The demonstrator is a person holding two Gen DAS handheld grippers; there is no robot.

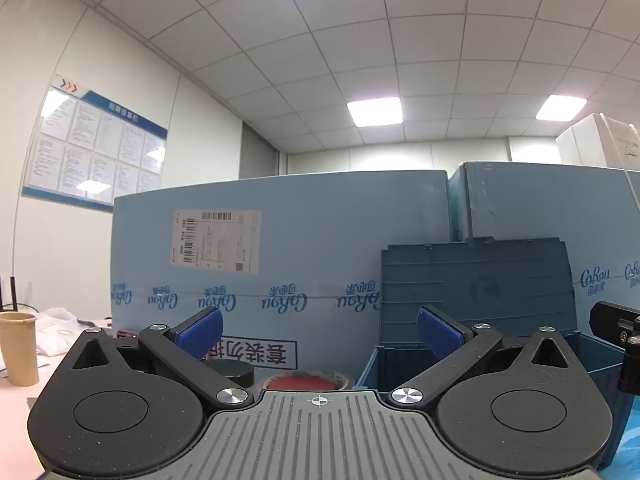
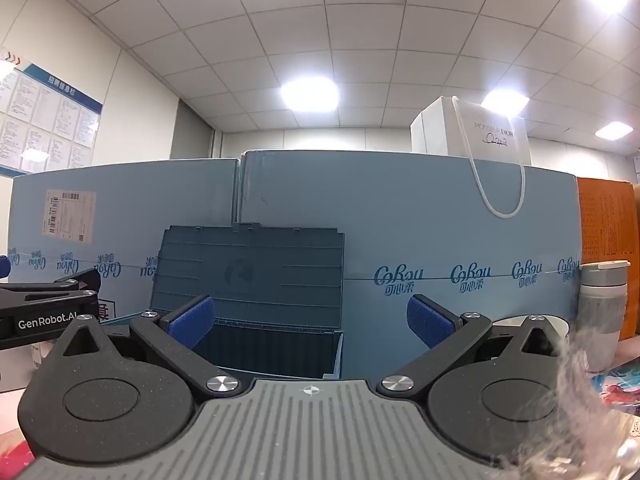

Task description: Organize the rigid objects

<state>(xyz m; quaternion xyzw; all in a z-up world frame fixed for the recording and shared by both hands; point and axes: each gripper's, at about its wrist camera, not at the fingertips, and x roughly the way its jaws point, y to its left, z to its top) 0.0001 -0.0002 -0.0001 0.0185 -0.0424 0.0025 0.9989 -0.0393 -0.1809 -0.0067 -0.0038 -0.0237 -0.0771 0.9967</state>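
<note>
A dark blue plastic storage box (image 1: 476,284) stands with its lid raised against light blue cartons; it also shows in the right wrist view (image 2: 248,276). My left gripper (image 1: 320,334) is open and empty, held just left of the box. Below it lie a roll of tape with a red centre (image 1: 308,382) and a black round object (image 1: 232,370). My right gripper (image 2: 310,320) is open and empty in front of the box's open cavity. The left gripper's body (image 2: 48,312) shows at the left edge of the right wrist view.
Tall light blue cartons (image 1: 280,248) wall off the back. A paper cup (image 1: 18,348) stands at the left on the pink table. A grey tumbler (image 2: 602,316), a white bowl (image 2: 532,322), an orange box (image 2: 608,220) and a white gift bag (image 2: 472,136) are at the right.
</note>
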